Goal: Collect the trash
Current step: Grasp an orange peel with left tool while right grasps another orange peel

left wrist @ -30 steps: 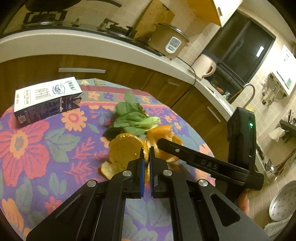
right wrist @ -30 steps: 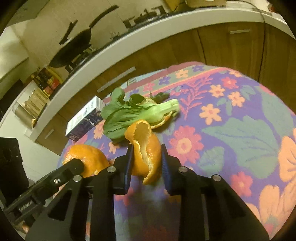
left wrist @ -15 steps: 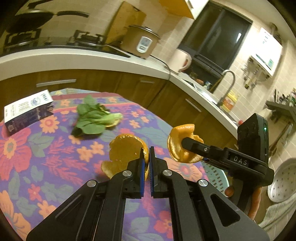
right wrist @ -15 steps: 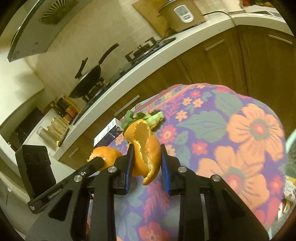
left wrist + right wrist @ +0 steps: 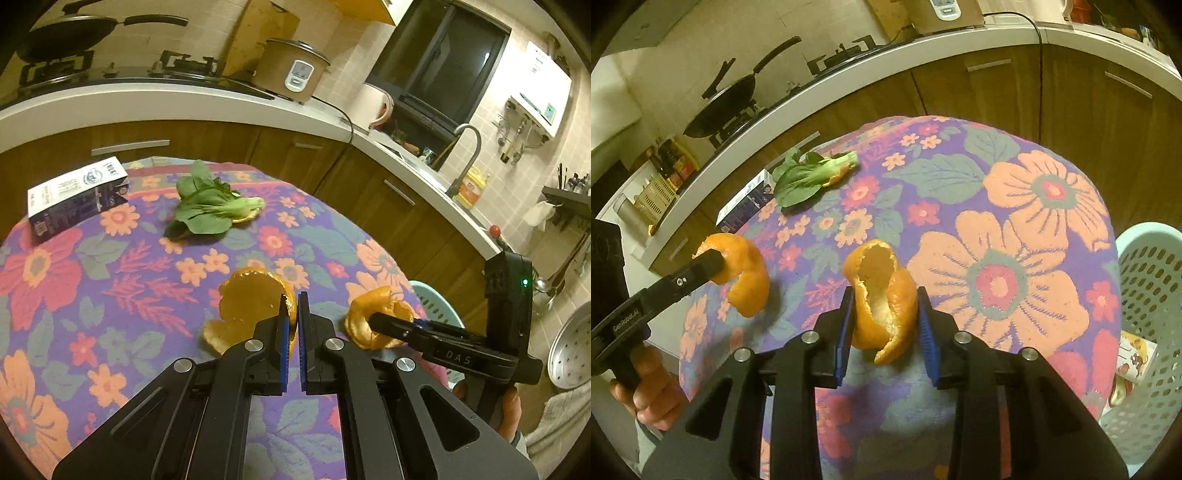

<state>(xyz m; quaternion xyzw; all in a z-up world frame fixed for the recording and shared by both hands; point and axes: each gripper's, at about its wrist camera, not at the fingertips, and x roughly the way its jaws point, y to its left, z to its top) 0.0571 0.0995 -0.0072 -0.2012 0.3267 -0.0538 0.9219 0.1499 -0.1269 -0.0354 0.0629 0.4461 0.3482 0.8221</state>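
My left gripper [image 5: 291, 301] is shut on a large piece of orange peel [image 5: 247, 310], held above the flowered table. It also shows in the right wrist view [image 5: 713, 262] with its peel [image 5: 748, 277]. My right gripper [image 5: 884, 299] is shut on a second curled orange peel [image 5: 879, 306], seen in the left wrist view [image 5: 373, 325] near the table's right edge. A bok choy [image 5: 210, 212] lies on a small peel scrap at the far side, next to a dark milk carton [image 5: 74, 199]. A pale green mesh basket [image 5: 1145, 314] stands beside the table.
The round table has a purple flowered cloth [image 5: 92, 266]. A wooden counter with stove, pan, rice cooker [image 5: 291, 70] and kettle curves behind it. The sink tap [image 5: 465, 147] is at right. Some packaging lies inside the basket [image 5: 1126, 365].
Both grippers have lifted their peels off the table and drawn back from the bok choy toward the table's near right edge; the basket has come into the right wrist view.
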